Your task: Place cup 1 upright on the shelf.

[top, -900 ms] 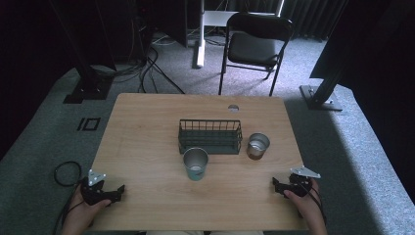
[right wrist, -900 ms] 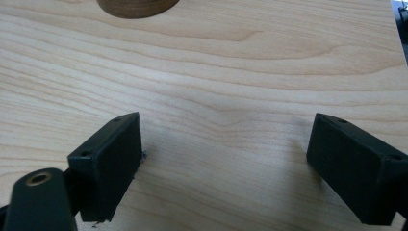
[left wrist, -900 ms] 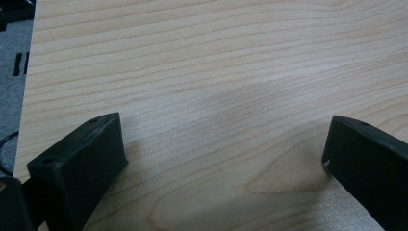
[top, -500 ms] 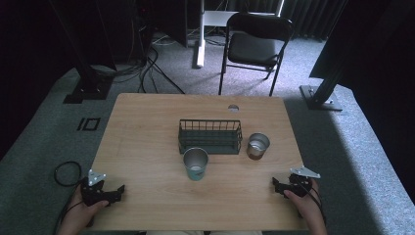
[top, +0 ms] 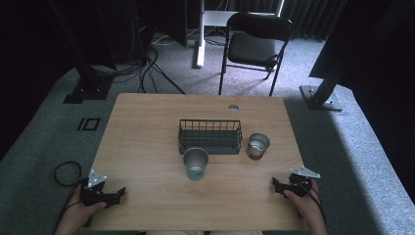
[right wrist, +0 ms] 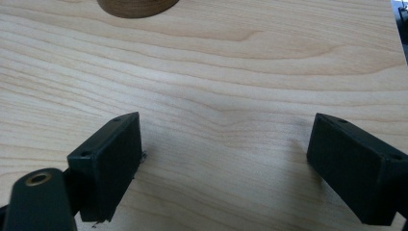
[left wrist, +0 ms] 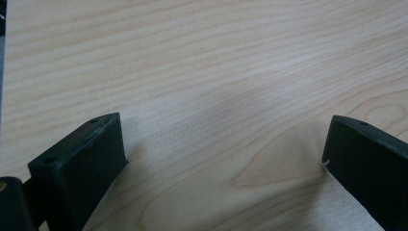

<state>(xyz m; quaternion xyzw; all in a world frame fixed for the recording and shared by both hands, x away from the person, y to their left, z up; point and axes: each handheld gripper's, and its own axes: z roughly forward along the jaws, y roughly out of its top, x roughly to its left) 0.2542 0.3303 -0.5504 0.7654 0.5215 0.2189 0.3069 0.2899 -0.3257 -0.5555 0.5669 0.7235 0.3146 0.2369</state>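
Both claws, left (top: pixel 119 192) and right (top: pixel 275 184), rest wide open and empty on the tabletop (top: pixel 147 147). Nearest things: metal cup (top: pixel 195 164) mid-table, smaller cup (top: pixel 258 146) beside wire rack (top: pixel 210 136). Likely light, rigid, slick; grip across the rim.

Nothing here can be read. The wooden bench (top: pixel 147 142) carries no print, label or number, only grain. The two metal cups, one at the centre of the frame (top: pixel 195 163) and one to its right (top: pixel 257 145), bear no brand that I can make out from this distance, and the wire basket (top: pixel 210 136) behind them has no tag. The black fingers (left wrist: pixel 79 168) seen close up are unmarked.
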